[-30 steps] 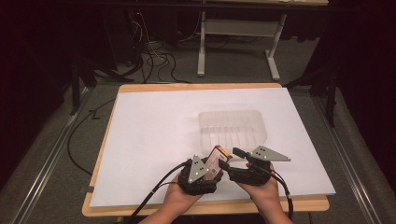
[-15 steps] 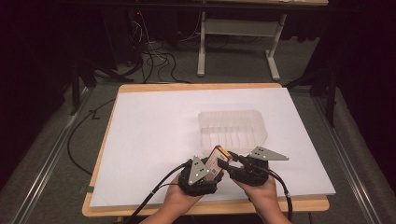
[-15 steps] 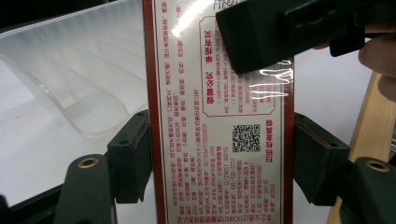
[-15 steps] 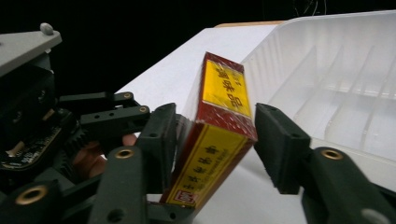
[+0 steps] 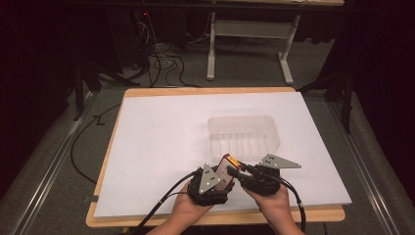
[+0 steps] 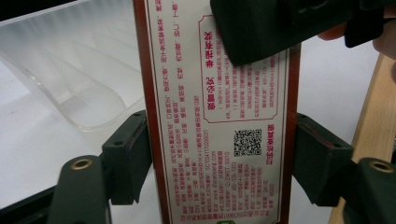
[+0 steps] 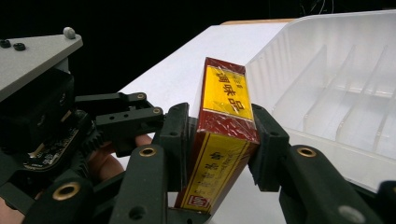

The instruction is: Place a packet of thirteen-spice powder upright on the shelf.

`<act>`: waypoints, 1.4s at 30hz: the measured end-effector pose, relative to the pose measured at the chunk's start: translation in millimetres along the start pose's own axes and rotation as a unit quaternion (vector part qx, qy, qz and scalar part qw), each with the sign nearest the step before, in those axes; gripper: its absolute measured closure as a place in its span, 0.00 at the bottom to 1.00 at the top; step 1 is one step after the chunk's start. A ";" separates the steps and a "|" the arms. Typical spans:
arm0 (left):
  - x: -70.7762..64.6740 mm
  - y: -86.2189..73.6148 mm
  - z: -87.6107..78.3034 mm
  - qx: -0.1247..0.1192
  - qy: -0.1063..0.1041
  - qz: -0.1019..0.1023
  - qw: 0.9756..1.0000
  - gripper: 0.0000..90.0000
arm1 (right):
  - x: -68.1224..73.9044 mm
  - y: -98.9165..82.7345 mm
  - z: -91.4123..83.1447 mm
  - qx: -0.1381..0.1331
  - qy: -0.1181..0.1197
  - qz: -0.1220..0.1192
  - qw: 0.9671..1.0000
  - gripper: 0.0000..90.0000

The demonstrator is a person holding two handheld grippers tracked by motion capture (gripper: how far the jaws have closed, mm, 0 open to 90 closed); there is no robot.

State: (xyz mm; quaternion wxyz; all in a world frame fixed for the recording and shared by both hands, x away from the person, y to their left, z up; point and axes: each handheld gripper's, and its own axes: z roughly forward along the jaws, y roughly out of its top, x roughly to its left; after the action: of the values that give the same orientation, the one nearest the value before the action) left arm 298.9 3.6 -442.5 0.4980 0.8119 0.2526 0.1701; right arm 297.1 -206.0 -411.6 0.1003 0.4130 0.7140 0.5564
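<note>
The red and yellow box [image 7: 223,140] is pinched by both the left hand-held gripper [image 5: 226,172] and the right hand-held gripper [image 5: 236,171], beside the clear tray [image 5: 243,137].

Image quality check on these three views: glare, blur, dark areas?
High view: white table sheet bright, surroundings near black, clear tray faint. Left gripper view: box print sharp, other gripper's jaw over it blurred. Right gripper view: box glossy with mild sheen, background black.

box [image 6: 219,116]: top and bottom cut off by the left gripper view's edges; upper right corner hidden behind the right gripper's jaw; fine print too small to read. clear tray [image 7: 336,84]: beyond the right gripper's jaws, far side cut off by the frame edge.
</note>
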 end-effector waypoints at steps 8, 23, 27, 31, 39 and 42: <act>3.6 -0.9 1.2 0.008 -0.006 -0.009 1.000 0.21 | -3.6 0.3 -2.2 -0.001 -0.013 -0.001 1.000 0.74; 10.9 -2.0 -6.0 0.008 -0.007 -0.009 1.000 0.23 | -10.4 2.5 -14.1 -0.015 -0.039 -0.008 0.999 0.75; 18.3 -2.0 -9.3 0.006 0.002 -0.013 1.000 0.24 | -13.4 3.5 -18.7 -0.021 -0.049 -0.009 0.999 0.75; 25.7 -1.2 -14.6 0.007 0.008 -0.013 1.000 0.25 | -16.5 4.4 -23.0 -0.026 -0.057 -0.008 0.998 0.75; 40.9 -0.6 -23.7 0.009 0.016 -0.021 1.000 0.25 | -23.0 5.5 -29.6 -0.034 -0.071 -0.007 0.997 0.75; 52.6 -2.5 -26.8 0.011 0.028 -0.032 0.999 0.25 | -26.2 6.7 -34.5 -0.039 -0.081 -0.007 0.996 0.75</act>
State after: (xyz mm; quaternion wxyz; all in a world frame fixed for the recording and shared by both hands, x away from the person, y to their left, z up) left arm 327.0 54.4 -431.5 0.4871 0.8035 0.2946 0.1740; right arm 296.2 -248.7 -401.6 0.1777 0.4478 0.6842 0.5475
